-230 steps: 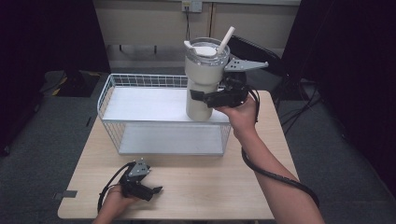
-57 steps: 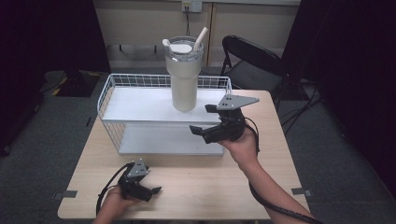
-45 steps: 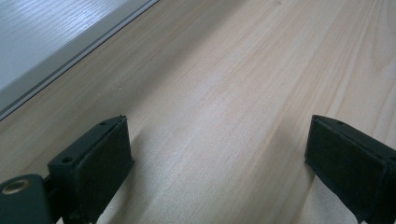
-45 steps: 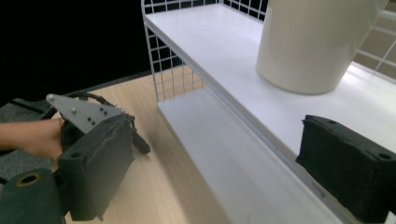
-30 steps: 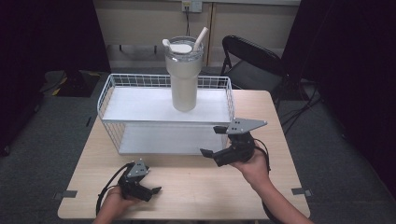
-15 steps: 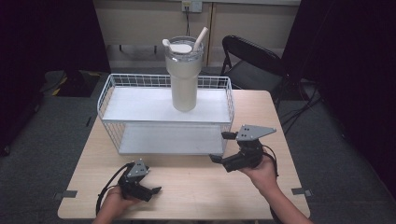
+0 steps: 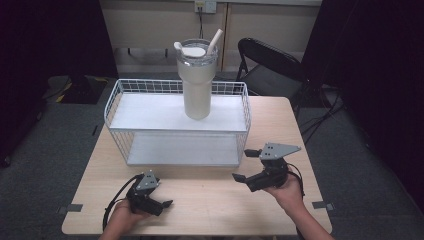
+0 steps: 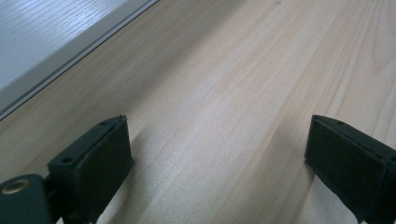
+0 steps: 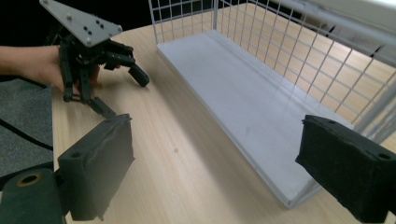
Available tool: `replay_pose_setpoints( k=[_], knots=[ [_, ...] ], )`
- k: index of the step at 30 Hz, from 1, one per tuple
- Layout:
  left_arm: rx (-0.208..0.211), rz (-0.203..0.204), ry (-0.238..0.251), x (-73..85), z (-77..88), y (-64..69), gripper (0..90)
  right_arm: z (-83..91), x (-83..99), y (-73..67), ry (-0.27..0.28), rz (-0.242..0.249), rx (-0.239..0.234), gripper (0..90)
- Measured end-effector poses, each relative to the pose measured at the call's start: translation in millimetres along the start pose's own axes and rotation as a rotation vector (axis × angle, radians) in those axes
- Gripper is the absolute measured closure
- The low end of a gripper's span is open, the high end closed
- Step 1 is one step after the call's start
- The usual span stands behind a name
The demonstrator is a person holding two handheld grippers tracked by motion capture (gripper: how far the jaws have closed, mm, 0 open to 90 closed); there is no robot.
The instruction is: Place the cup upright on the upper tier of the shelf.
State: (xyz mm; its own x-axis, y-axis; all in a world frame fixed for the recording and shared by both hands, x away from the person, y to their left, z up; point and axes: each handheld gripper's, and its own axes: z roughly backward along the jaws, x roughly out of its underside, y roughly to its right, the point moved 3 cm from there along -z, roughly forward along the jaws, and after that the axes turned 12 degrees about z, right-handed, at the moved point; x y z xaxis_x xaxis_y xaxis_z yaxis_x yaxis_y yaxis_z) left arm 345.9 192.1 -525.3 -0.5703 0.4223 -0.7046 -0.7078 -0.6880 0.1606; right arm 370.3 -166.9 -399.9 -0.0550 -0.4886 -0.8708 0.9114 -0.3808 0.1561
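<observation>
A tall cream tumbler (image 7: 196, 82) with a lid and a straw stands upright on the top shelf of a white wire rack (image 7: 150, 129). My right gripper (image 7: 244, 165) is held low over the table in front of the rack's right end, open and empty. In the right gripper view its jaws (image 9: 217, 154) stand wide apart and face the rack's lower shelf (image 9: 243, 98). My left gripper (image 7: 161, 195) rests on the table near the front edge, open, with bare wood between its jaws (image 8: 217, 144).
The wooden table (image 7: 210, 200) has free room between the two grippers. A black folding chair (image 7: 270, 70) stands behind the table's far right corner. The left gripper (image 9: 125, 95) and its hand appear across the table in the right gripper view.
My right gripper let go of the tumbler on the top shelf, then came back and down to the table's front right. The left gripper has not moved.
</observation>
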Motion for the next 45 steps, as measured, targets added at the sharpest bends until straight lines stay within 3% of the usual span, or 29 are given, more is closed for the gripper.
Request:
replay_pose_setpoints(
  k=[15,26,31,34,37,45],
  knots=[
    [0.001,0.0,0.001,0.0,-0.1,0.0,6.5,6.1,48.2,3.6,-0.043,-0.04,0.015,9.5],
    [0.0,0.0,0.001,0.0,0.0,0.0,6.5,13.4,88.1,10.2,-0.125,-0.05,0.057,9.6],
    [0.001,0.0,0.001,0.0,-0.1,0.0,6.5,15.5,104.9,11.8,-0.185,-0.013,0.074,9.6],
    [0.0,0.0,0.001,0.0,0.0,0.0,6.5,15.8,116.8,12.3,-0.218,-0.018,0.083,9.7],
    [0.0,0.0,0.0,0.0,0.0,0.0,6.5,15.7,125.1,12.9,-0.225,-0.034,0.095,10.0],
    [0.001,0.0,0.001,0.0,-0.1,0.0,6.5,12.5,136.2,12.4,-0.27,-0.006,0.128,10.0]
  ],
)
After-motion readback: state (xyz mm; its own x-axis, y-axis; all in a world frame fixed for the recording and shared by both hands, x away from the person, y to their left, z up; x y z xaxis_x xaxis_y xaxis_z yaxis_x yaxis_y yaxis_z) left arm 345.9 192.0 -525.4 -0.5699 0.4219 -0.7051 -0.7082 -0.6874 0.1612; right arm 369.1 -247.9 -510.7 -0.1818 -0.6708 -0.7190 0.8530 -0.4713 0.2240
